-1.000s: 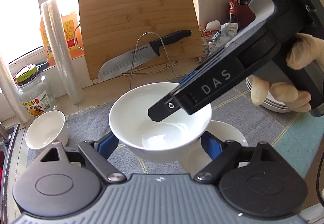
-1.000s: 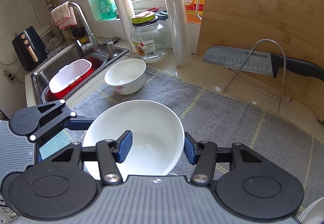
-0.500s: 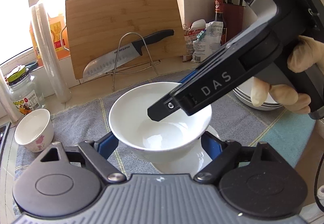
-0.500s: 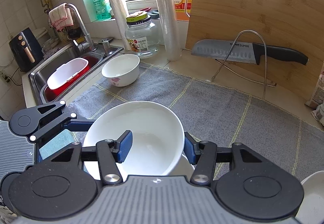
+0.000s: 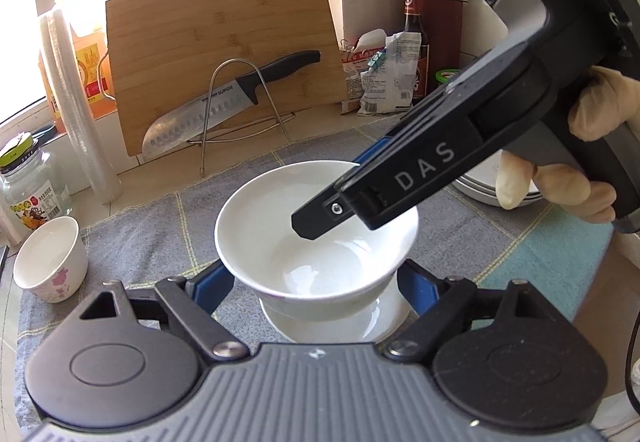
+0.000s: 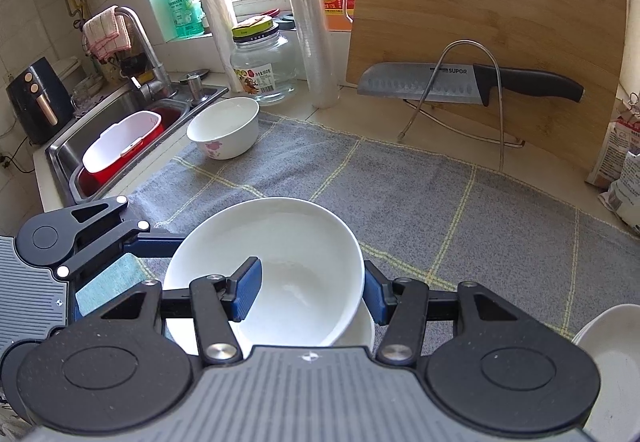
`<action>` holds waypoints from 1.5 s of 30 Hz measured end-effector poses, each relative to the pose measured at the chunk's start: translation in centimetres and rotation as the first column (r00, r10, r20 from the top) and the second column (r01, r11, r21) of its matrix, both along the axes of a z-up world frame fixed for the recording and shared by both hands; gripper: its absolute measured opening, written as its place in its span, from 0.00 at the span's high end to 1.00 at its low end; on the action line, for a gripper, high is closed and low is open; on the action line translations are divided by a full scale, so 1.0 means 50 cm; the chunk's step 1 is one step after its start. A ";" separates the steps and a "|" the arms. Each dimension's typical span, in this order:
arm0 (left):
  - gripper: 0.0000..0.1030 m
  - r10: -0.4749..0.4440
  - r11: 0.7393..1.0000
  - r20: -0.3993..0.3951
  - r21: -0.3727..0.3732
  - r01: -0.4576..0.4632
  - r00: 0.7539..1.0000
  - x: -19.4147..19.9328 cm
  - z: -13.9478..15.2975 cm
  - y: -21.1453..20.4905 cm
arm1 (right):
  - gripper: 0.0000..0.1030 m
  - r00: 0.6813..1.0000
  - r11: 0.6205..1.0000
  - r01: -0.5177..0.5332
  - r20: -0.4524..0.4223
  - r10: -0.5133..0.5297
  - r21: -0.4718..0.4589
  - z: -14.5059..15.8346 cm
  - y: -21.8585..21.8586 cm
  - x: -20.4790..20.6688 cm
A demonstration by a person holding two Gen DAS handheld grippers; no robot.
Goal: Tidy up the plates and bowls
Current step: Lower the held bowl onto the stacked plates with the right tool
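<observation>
Currently right gripper [image 6: 312, 292] is clamping the white bowl's [image 6: 272, 242] rim, one finger inside, one outside; left gripper [image 5: 316, 282] fingers are pressing that bowl's sides, directly above a second bowl [image 5: 332, 326] on the grey towel [image 6: 420, 194]

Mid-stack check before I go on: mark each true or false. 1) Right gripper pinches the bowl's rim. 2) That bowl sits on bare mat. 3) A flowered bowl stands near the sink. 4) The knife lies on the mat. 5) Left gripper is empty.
1) The right gripper pinches the rim of the bowl, one finger inside: true.
2) That bowl sits on bare mat: false. It is over another white dish.
3) A flowered bowl stands on the mat near the sink: true.
4) The knife lies on the mat: false. It rests on a wire rack in front of the cutting board.
5) The left gripper is empty: false. Its pads sit against the bowl's sides.
</observation>
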State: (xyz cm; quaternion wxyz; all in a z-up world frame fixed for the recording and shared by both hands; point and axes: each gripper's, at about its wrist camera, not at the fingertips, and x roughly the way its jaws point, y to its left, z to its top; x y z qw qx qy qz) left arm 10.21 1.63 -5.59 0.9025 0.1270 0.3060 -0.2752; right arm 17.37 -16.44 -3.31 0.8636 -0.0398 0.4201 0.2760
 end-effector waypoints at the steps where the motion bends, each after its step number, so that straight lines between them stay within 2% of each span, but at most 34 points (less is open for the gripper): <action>1: 0.15 -0.002 1.000 -0.003 0.002 0.002 1.000 0.000 -0.002 -0.001 | 0.43 1.000 1.000 0.004 -0.003 -0.004 0.001 -0.002 -0.001 -0.001; 20: 0.15 -0.042 0.998 -0.062 0.046 0.045 0.997 0.011 -0.034 -0.022 | 0.43 0.998 0.999 0.035 -0.055 -0.035 -0.011 -0.044 -0.015 -0.004; 45: 0.14 -0.054 0.998 -0.097 0.026 0.056 0.994 0.025 -0.037 -0.021 | 0.42 0.996 0.999 0.040 -0.077 -0.041 -0.018 -0.057 -0.016 0.003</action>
